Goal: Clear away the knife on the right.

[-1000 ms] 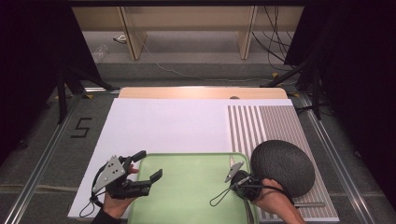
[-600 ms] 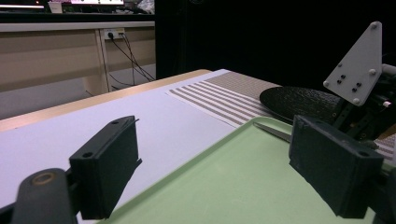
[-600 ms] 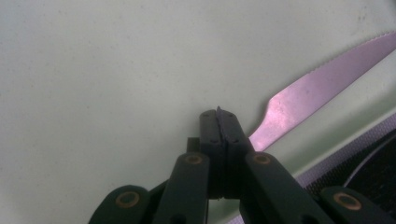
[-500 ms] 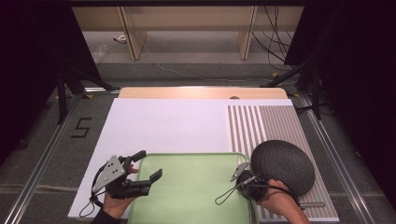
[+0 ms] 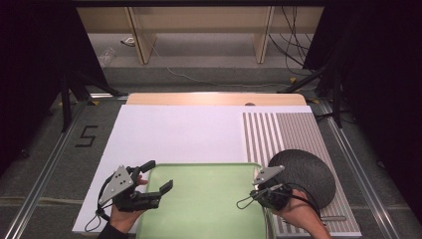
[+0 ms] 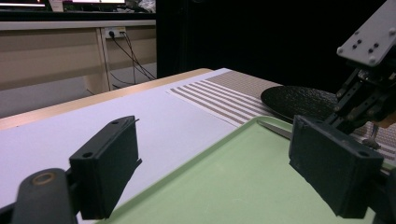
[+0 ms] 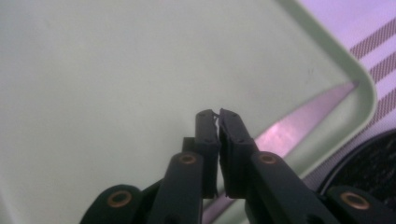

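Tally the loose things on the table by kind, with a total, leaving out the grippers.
Green tray: 1
Dark round plate: 1
Striped mat: 1
Knife, its blade lying over the tray's right rim: 1
Total: 4

A lab: black curtains [image 5: 30,74], loose cables [image 5: 293,40], taped floor.
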Available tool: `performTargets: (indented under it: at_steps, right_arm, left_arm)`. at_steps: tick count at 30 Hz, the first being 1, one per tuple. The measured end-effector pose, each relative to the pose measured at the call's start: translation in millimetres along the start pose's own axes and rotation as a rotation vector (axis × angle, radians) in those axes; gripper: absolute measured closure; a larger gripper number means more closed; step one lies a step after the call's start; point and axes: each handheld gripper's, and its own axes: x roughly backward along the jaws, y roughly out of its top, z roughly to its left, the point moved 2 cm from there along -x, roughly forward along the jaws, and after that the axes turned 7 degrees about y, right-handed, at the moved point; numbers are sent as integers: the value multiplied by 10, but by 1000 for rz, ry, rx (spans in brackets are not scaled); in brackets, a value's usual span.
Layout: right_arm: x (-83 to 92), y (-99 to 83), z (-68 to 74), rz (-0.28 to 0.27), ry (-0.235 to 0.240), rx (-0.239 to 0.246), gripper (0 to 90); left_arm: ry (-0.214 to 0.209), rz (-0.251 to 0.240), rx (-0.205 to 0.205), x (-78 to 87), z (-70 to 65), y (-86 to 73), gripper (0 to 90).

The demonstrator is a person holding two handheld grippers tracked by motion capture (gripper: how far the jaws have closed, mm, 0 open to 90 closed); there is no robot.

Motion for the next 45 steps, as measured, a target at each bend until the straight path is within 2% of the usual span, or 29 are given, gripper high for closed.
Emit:
performTargets:
  at_steps: [1,4,6,8,11,19,24,35,40,45]
  right_arm:
    - [18,10,-1,-25,9,-5,783]
    - [69,33,3,-90,33,-31,723]
    - [93,41,0,-123,52,-53,610]
    - [113,46,-11,-152,63,-77,552]
    - [154,47,-30,-192,65,-107,489]
    - [299,10,-97,-337,117,-187,375]
    - [351,-44,-117,-375,124,-220,333]
    - [435,-124,-118,-435,143,-259,251]
    - [442,-181,-142,-428,132,-276,221]
    - [468,-209,-155,-445,131,-284,198]
  left_arm:
    - [0,-1,0,1,0,0,156]
    - [0,-1,1,2,1,0,156]
    - [0,-1,2,0,2,0,156]
    - [0,0,1,-2,0,0,155]
    - [0,-1,2,-4,0,2,156]
    - [-1,-4,6,-1,4,4,155]
    - [-2,-3,6,-3,-1,2,155]
    - [-4,-1,11,-16,2,0,155]
    - [-4,1,13,-23,2,3,156]
    - [-1,1,18,-20,8,2,155]
